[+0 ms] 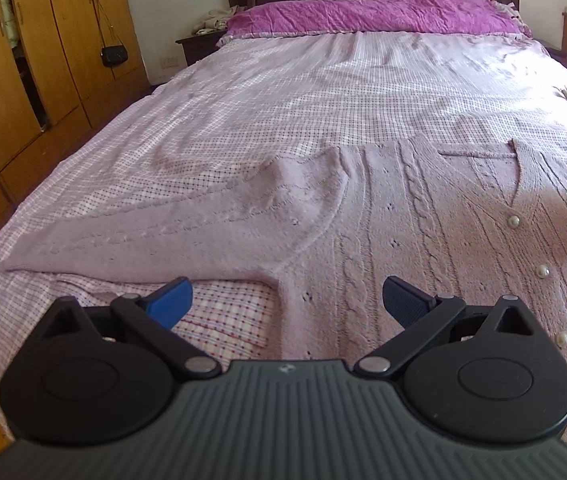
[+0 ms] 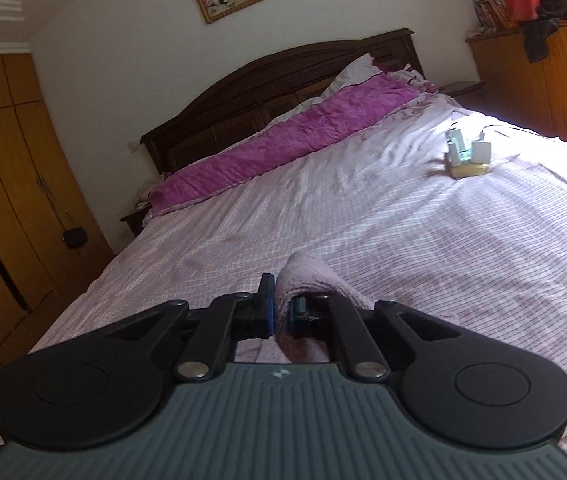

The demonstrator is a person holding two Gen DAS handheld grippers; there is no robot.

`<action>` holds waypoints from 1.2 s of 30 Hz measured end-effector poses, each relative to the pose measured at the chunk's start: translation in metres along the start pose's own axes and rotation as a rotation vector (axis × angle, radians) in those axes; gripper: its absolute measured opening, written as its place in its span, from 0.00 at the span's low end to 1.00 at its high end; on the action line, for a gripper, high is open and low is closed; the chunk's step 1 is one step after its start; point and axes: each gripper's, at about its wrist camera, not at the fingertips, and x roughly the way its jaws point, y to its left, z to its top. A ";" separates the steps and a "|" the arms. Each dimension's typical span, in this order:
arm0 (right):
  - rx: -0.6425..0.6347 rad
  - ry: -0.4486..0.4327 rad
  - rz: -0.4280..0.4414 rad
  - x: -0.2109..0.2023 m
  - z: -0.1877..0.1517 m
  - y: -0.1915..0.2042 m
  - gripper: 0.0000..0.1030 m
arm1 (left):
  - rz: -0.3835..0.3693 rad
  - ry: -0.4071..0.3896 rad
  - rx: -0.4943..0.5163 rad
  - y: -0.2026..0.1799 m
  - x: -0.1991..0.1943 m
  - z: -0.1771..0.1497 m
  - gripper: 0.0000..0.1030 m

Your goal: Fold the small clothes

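A lilac cable-knit cardigan (image 1: 403, 220) with pearl buttons (image 1: 514, 222) lies flat on the checked bedsheet (image 1: 243, 112). Its left sleeve (image 1: 155, 236) stretches out to the left. My left gripper (image 1: 287, 298) hovers open just above the cardigan's lower left edge, blue fingertips (image 1: 171, 302) wide apart, nothing between them. In the right wrist view, my right gripper (image 2: 281, 312) is shut on a bunched fold of the same lilac knit (image 2: 311, 280), lifted off the sheet (image 2: 403, 240). The rest of the garment is hidden below that camera.
A magenta quilt (image 1: 371, 14) and pillows lie along the dark headboard (image 2: 283, 80). A power strip with chargers (image 2: 467, 156) sits on the bed's right side. Wooden wardrobes (image 1: 23, 60) stand left, a dresser (image 2: 543, 80) right.
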 end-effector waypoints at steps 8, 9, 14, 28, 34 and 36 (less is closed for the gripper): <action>-0.072 0.192 0.058 0.081 -0.091 0.071 0.08 | -0.022 0.006 -0.032 0.019 0.008 -0.008 1.00; -0.073 0.215 0.065 0.087 -0.101 0.075 0.08 | -0.025 0.010 -0.038 0.021 0.010 -0.010 1.00; -0.091 0.312 0.066 0.104 -0.142 0.084 0.21 | -0.047 0.025 -0.066 0.028 0.019 -0.017 1.00; -0.068 0.285 0.100 0.010 -0.117 0.041 0.62 | -0.084 0.065 -0.080 0.021 0.033 -0.028 1.00; 0.111 0.208 -0.022 0.001 -0.105 -0.007 0.62 | -0.076 0.089 -0.098 0.024 0.038 -0.036 1.00; 0.097 0.175 -0.078 0.005 -0.100 -0.016 0.62 | -0.073 0.093 -0.101 0.025 0.039 -0.038 1.00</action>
